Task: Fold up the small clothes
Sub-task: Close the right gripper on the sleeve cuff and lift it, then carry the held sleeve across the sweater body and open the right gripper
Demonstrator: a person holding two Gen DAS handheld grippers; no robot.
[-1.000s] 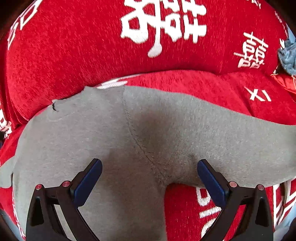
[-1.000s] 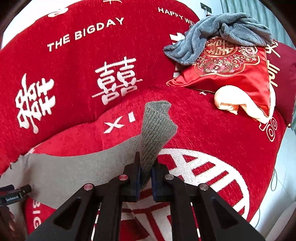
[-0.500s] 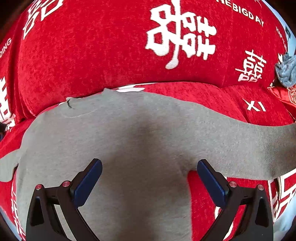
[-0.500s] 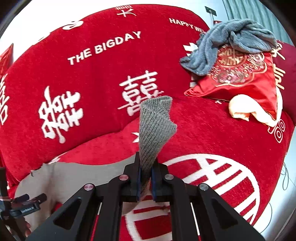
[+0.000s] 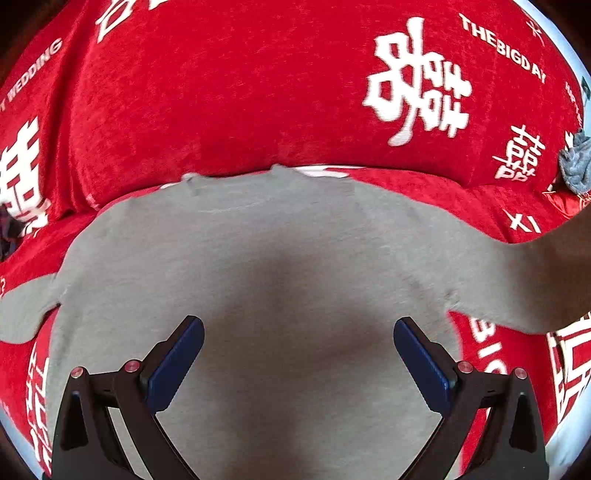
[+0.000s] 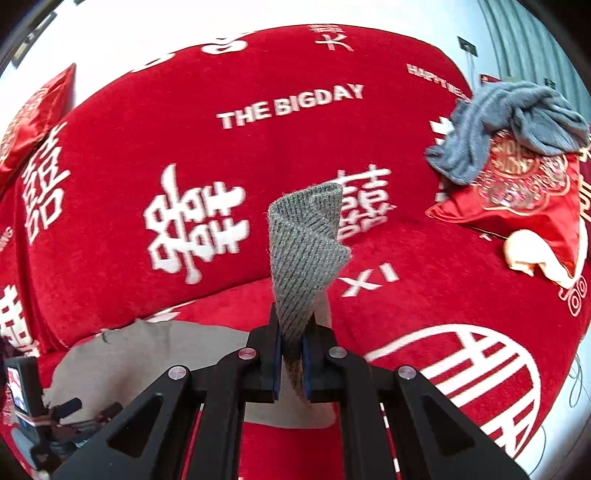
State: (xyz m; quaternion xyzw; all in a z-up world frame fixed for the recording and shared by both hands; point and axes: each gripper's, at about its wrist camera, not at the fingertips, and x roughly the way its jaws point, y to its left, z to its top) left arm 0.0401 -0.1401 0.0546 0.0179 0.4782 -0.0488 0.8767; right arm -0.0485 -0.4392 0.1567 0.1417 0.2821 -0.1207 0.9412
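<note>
the right claw is clenching on the ribbed cuff of the grey sweater, and the cuff is standing up above its blue pads. the left claw is hovering released over the sweater body, with its two pads spread wide apart. the sweater is lying flat on the red sofa cover, directly under and ahead of the left claw. a grey towel is resting on a red cushion far to the right of the right claw.

A red sofa with white lettering filled the scene. At far right lay a red cushion under a grey towel. Behind stood a white wall and grey curtains.
</note>
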